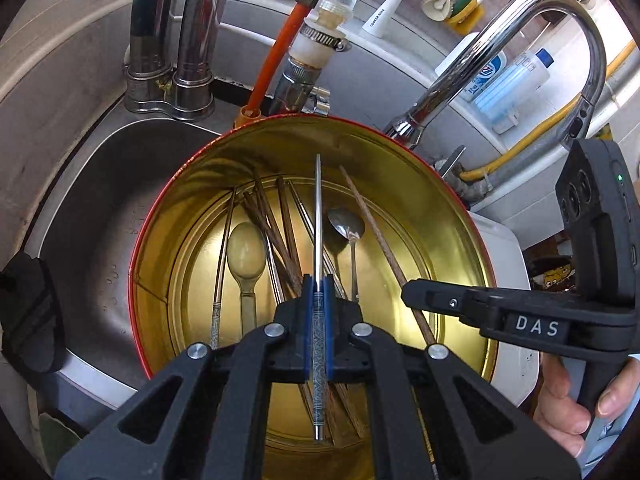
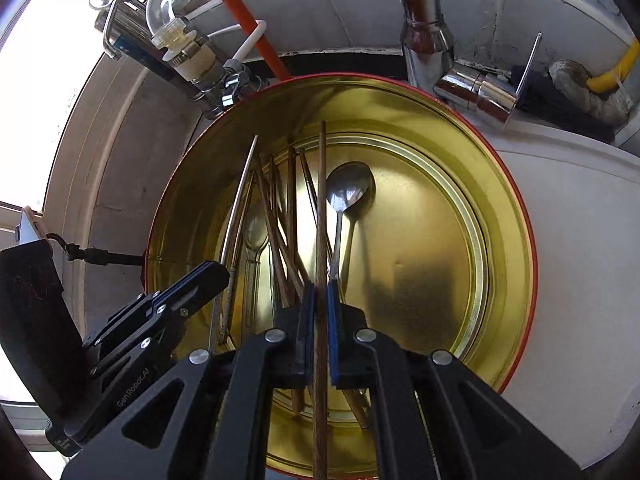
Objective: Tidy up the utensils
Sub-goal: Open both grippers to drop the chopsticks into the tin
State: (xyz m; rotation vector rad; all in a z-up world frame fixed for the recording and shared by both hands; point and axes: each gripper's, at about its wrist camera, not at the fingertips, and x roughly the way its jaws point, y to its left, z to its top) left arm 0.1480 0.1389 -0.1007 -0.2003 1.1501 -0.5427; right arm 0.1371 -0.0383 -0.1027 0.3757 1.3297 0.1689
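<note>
A round gold tin (image 1: 420, 168) with a red rim (image 2: 516, 208) holds several wooden and metal chopsticks, a metal spoon (image 1: 347, 224) (image 2: 349, 188) and a translucent plastic spoon (image 1: 246, 256) (image 2: 256, 236). My left gripper (image 1: 319, 284) is shut on a metal chopstick (image 1: 318, 216) over the tin; that chopstick also shows in the right wrist view (image 2: 240, 196). My right gripper (image 2: 320, 292) is shut on a wooden chopstick (image 2: 321, 200), also over the tin. In the left wrist view the right gripper (image 1: 412, 294) comes in from the right, with the wooden chopstick (image 1: 372, 224) slanting under it.
The tin sits at a steel sink (image 1: 92, 216) beside a white surface (image 2: 580, 264). A chrome tap (image 1: 560, 36), a water filter (image 1: 196, 48), an orange hose (image 1: 272, 60) and a yellow pipe (image 1: 532, 136) stand behind. Brushes and bottles (image 1: 508, 76) line the back.
</note>
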